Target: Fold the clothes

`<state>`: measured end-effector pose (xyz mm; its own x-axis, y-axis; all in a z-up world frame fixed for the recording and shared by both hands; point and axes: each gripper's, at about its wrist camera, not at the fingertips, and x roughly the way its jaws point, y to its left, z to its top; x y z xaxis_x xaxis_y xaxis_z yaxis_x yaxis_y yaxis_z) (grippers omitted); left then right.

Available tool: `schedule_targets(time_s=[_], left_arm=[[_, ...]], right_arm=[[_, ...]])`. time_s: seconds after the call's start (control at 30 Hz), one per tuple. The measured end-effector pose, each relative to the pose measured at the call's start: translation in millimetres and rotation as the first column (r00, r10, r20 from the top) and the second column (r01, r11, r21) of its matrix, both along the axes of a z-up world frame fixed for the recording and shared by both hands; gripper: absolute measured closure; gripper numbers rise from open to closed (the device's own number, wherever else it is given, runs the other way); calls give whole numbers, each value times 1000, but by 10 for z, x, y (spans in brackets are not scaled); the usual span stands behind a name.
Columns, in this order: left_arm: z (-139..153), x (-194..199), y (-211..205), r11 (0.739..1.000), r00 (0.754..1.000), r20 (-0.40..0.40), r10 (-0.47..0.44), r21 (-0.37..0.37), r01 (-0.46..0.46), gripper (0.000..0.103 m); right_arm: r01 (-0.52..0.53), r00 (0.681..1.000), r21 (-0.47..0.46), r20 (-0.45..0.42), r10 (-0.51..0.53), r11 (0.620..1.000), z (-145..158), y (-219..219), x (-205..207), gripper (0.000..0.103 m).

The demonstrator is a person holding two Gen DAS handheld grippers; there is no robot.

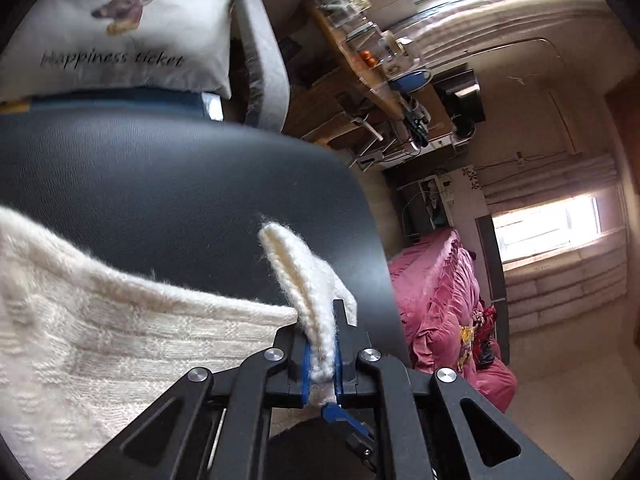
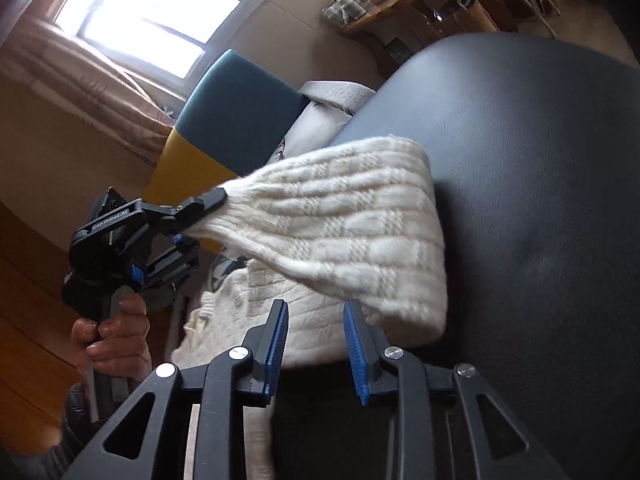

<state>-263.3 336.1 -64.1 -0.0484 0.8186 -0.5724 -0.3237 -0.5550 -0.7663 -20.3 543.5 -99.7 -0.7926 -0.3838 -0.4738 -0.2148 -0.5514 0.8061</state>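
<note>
Nearest the right wrist camera, the right gripper has its two black fingers spread apart, with the ribbed blue pads facing each other across a clear gap and nothing between them. Its tips sit just at the near edge of the cream sweater, which may brush the right pad, though it isn't pinched.

The sweater is a chunky cable knit, fuzzy, with raised ribs and little checkered blocks. Part of it is draped over the dark table, a smooth, matte, leather-look surface with a rounded edge, and the rest sags off the near-left side in a soft heap.

To the left, the left gripper is clamped tight on a bunched corner of the knit, pulling it into a taut fan shape. A person's hand wraps the black handle below it. From the left wrist view the same grip shows up close: the left gripper has a doubled, fluffy strip of the cream sweater squeezed between its blue pads, with a floppy tab of wool sticking up past the tips over the dark table.

Farther back sits a white pillow with a deer print and script lettering, leaning on a teal and yellow chair back. Off to the far right there's a shiny, ruffled pink cover, a cluttered wooden shelf, and a bright window.
</note>
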Motion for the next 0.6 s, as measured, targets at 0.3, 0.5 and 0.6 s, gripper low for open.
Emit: schedule_targets(time_s=[0.3,0.5,0.6], left_arm=[[1102,-130,-974,985,971,-194,143,127,-120,95],[1486,-83,-1907,963,930,-270,251,163,-213,95],[1448,-30,-2457,949,908,-282,308,160,-272,95]], right_arm=[[-33,998,-473,-57,7,880,-262,-397,-106,17],[-27,997,-616,-79,-27,787,-330,-780,-464,17],[-17,999,-615,-43,-12,788,-385,-967,-606,17]])
